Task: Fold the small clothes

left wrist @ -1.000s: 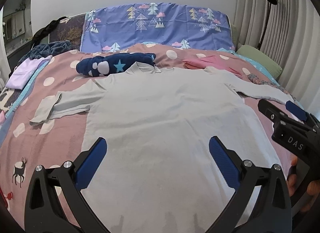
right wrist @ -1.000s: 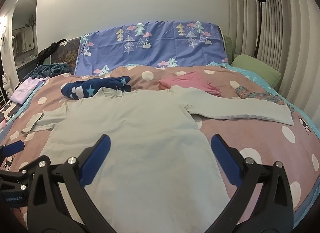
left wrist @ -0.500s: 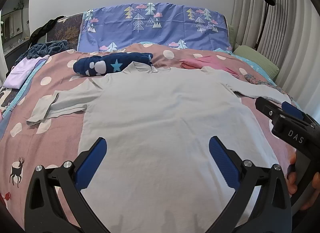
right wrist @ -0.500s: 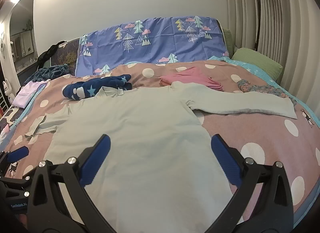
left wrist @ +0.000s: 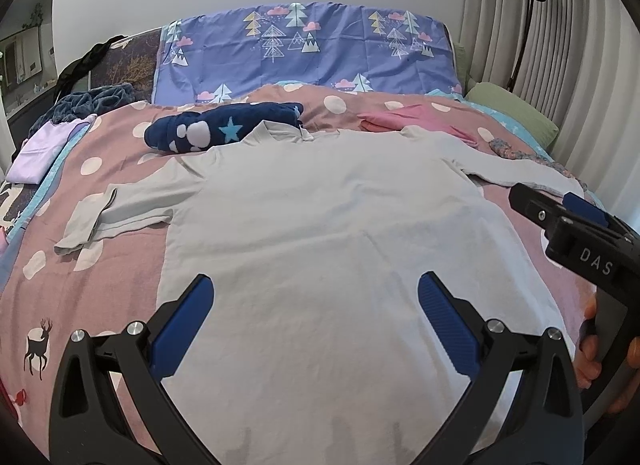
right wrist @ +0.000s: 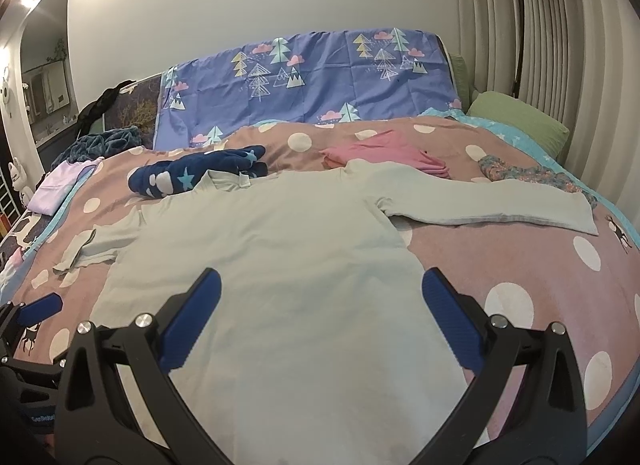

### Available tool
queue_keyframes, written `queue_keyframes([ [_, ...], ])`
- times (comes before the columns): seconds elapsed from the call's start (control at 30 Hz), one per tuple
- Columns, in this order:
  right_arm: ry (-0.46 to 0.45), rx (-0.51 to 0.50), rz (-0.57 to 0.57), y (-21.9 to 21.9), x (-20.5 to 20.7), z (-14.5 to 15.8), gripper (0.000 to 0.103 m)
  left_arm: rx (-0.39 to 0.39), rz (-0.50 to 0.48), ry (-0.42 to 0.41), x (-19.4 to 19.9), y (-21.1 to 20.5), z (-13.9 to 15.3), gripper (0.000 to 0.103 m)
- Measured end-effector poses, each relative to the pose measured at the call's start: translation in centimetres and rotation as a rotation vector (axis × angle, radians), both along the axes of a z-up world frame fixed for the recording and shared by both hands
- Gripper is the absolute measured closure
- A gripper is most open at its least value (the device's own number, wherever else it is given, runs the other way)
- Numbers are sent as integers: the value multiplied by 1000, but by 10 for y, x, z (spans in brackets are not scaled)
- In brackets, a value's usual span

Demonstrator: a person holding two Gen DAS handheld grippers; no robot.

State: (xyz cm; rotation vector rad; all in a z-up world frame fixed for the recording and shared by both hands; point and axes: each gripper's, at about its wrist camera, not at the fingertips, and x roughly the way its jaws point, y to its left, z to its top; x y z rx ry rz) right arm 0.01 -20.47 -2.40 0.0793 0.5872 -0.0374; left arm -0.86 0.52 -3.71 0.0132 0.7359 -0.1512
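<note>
A pale grey long-sleeved shirt (left wrist: 320, 233) lies spread flat on the bed, collar toward the headboard. Its left sleeve (left wrist: 116, 213) is bent back on itself; its right sleeve (right wrist: 492, 203) stretches straight out. My left gripper (left wrist: 314, 297) hovers open above the shirt's lower part, nothing between its blue pads. My right gripper (right wrist: 320, 297) is open too, over the shirt's lower right part; it also shows at the right edge of the left wrist view as the right gripper (left wrist: 576, 225), held by a hand (left wrist: 592, 349).
The bed cover (right wrist: 500, 265) is pink with white dots. Behind the shirt lie a navy star-print garment (left wrist: 216, 129), a pink garment (right wrist: 384, 151), a floral cloth (right wrist: 528, 175) and a lilac piece (left wrist: 48, 145). A purple tree-print sheet (left wrist: 304, 49) covers the headboard; a floor lamp (right wrist: 518, 5) stands right.
Both grippers have risen and tilted slightly, so the bed sits lower in both views. The shirt has not moved and both grippers stay open.
</note>
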Motion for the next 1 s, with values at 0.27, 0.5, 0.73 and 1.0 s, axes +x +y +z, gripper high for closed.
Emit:
queue_keyframes([
  [0.27, 4, 0, 0, 0, 0, 0, 2, 6, -21, 6, -1, -5, -2, 1],
  [0.5, 3, 1, 0, 0, 0, 0, 2, 1, -36, 0, -3, -8, 0, 1],
  [0.73, 5, 0, -1, -1, 0, 0, 2, -9, -40, 6, -3, -8, 0, 1],
  [1.0, 5, 2, -3, -1, -1, -2, 2, -11, -24, 25, -1, -7, -3, 1],
])
